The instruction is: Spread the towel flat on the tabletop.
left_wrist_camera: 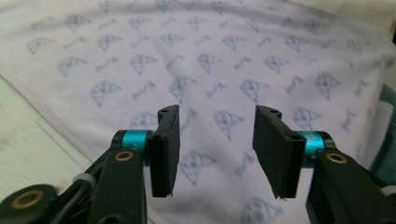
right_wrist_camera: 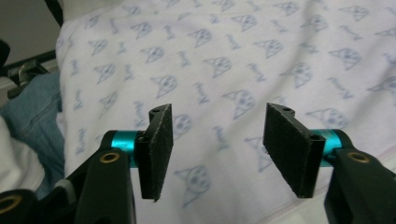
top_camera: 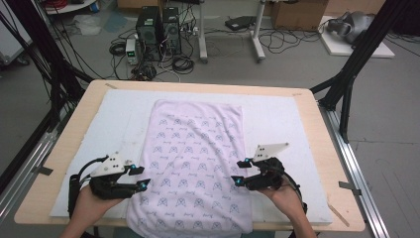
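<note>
Both hands enter the high view at the near edge: left gripper and right gripper hover with jaws apart over the left and right near borders of the patterned towel, which lies flat along the middle of the white mat, near end draping over the table edge. Left gripper view: left gripper spread, nothing between, towel beneath. Right gripper view: right gripper likewise spread, empty, above towel.
</note>
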